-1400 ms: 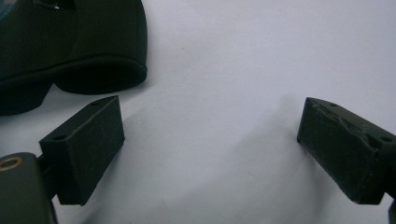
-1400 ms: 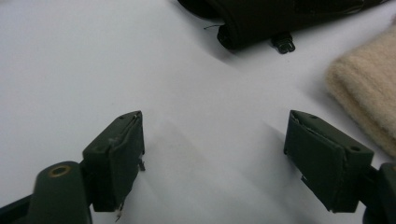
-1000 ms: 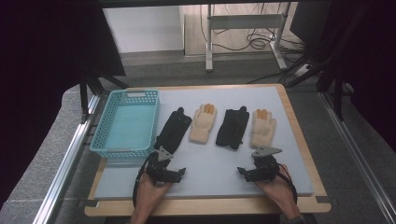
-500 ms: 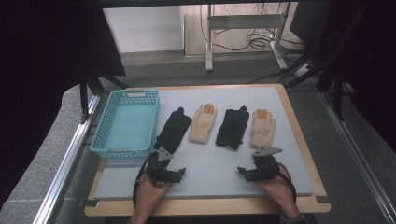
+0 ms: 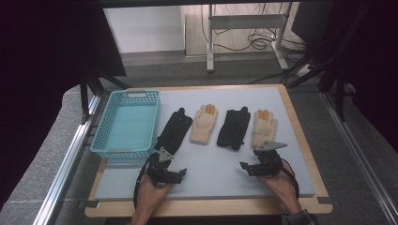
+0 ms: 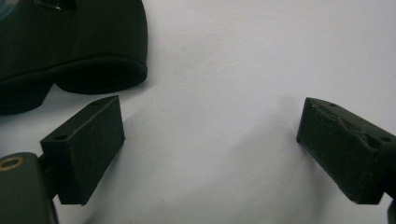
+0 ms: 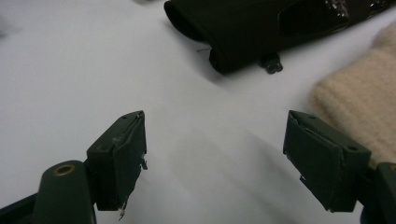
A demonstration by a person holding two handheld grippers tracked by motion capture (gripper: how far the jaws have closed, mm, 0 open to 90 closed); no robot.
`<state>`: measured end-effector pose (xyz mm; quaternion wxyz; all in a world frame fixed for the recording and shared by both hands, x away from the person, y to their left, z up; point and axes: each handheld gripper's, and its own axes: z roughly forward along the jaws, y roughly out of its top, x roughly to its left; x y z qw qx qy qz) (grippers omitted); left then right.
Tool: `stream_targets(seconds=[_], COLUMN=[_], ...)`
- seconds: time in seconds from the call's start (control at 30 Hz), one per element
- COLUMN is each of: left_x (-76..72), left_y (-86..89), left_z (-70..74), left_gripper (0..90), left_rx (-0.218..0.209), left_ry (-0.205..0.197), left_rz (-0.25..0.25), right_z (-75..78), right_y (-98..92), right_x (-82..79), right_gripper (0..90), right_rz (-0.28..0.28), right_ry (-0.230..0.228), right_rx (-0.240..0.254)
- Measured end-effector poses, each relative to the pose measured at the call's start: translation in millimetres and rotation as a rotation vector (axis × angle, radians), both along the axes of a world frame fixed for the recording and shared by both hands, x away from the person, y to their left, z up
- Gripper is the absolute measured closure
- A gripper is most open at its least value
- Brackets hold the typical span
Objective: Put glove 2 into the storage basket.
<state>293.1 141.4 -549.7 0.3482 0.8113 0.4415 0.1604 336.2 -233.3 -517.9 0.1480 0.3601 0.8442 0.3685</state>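
Note:
Four gloves lie in a row on the pale mat: a black glove (image 5: 174, 130), a cream glove (image 5: 204, 124), a second black glove (image 5: 233, 127) and a second cream glove (image 5: 264, 127). My left gripper (image 5: 166, 165) rests low on the mat just below the first black glove's cuff (image 6: 79, 60). Its jaws stand wide apart (image 6: 212, 140) with only bare mat between them. My right gripper (image 5: 259, 158) sits below the right pair, open (image 7: 215, 154) and holding nothing. The second black glove's cuff (image 7: 243, 32) lies ahead of it, and the cream glove's edge (image 7: 355, 102) touches its right side.
A light blue plastic basket (image 5: 101, 145) stands at the mat's left, with nothing inside. The mat (image 5: 211, 173) lies on a wooden board with a raised rim (image 5: 300, 131). A metal rail (image 5: 70, 159) runs along the left, and a stand with cables (image 5: 244, 28) is on the floor behind.

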Motion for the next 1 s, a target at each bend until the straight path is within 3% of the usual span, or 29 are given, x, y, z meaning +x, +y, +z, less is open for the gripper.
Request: stream_targets(seconds=[0.43,1.0], left_x=[-0.1,-0.1], left_y=[0.1,0.1], left_z=[0.0,0.1], left_gripper=[7.8,7.8], left_rx=[0.0,0.001], left_ry=[0.0,0.001], left_rz=[0.0,0.0], right_z=[16.9,29.4], right_y=[5.4,5.4], right_x=[25.6,77.0], right_gripper=[21.7,50.2], right_rz=[-0.016,-0.039], right_ry=[-0.008,-0.012], right_rx=[-0.016,-0.007])
